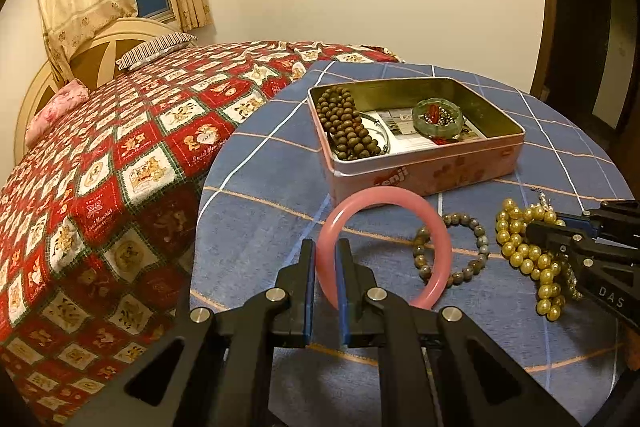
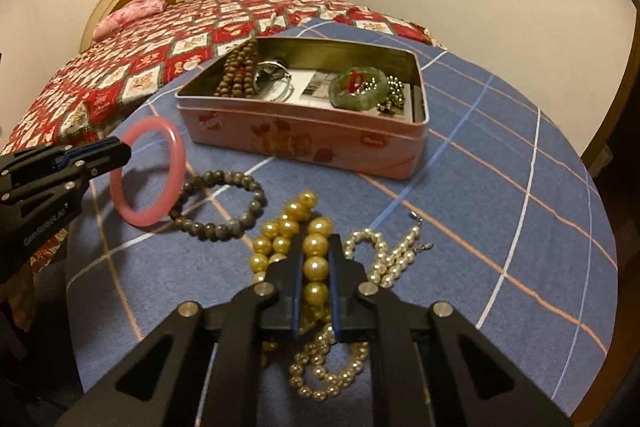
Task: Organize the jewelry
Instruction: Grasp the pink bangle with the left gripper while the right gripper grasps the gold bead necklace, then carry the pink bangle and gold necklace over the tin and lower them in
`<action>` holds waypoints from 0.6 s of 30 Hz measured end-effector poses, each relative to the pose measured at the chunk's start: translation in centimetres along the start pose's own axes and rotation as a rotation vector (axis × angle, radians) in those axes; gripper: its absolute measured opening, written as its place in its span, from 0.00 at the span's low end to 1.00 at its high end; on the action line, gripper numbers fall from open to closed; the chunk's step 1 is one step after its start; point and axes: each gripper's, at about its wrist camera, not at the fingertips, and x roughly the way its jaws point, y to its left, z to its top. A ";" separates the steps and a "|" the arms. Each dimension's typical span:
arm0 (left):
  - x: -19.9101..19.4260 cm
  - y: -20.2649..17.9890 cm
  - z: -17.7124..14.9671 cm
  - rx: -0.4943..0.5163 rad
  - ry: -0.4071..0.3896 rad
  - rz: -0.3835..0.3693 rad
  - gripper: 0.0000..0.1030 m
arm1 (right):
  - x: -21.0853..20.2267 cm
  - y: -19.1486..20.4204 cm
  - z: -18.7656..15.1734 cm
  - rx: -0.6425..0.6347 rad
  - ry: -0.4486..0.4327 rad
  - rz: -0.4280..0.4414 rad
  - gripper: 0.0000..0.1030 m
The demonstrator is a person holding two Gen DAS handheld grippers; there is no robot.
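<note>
Right now your left gripper (image 1: 325,259) is clamped on the pink bangle (image 1: 400,201), its blue-lined fingers (image 1: 308,279) pinching the ring's left side low in the centre of the left wrist view, so the bangle stands upright on edge above the blue checked tablecloth (image 1: 260,195). In the right wrist view that same bangle (image 2: 160,167) sits at the left edge of the frame, held at the tip of the left gripper (image 2: 120,149), and its lower rim overlaps the grey stone bead bracelet (image 2: 224,203); whether they touch you cannot tell. Your right gripper (image 2: 315,267) is closed on the gold pearl strand (image 2: 304,227), with several large beads lined up between its fingers (image 2: 340,267) at the bottom centre of the frame. Just to the right of it lies a smaller white pearl necklace (image 2: 384,259) with a metal clasp, trailing down under the gripper. The pink tin box (image 2: 300,139) stands open in the upper middle of both views. Inside it, the brown wooden bead strand (image 2: 238,75) is piled at the left end, a silver bangle (image 2: 276,79) lies beside it, and the green jade bangle (image 2: 358,89) rests toward the right on a printed paper, with small dark metallic beads (image 2: 394,91) next to it. Behind the table, a bed with a red patchwork quilt (image 1: 120,155) fills the left of the left wrist view.
</note>
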 end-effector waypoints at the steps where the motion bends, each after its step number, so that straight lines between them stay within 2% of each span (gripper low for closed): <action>1: -0.2 0.0 0.1 -0.002 -0.004 0.001 0.09 | -0.1 0.1 0.1 -0.001 -0.007 -0.001 0.12; 7: -1.3 0.2 0.9 0.001 -0.029 0.009 0.09 | -2.4 0.7 1.1 -0.021 -0.075 -0.003 0.12; 18: -3.0 0.8 3.3 0.000 -0.077 0.018 0.09 | -5.7 1.5 4.2 -0.073 -0.171 -0.059 0.12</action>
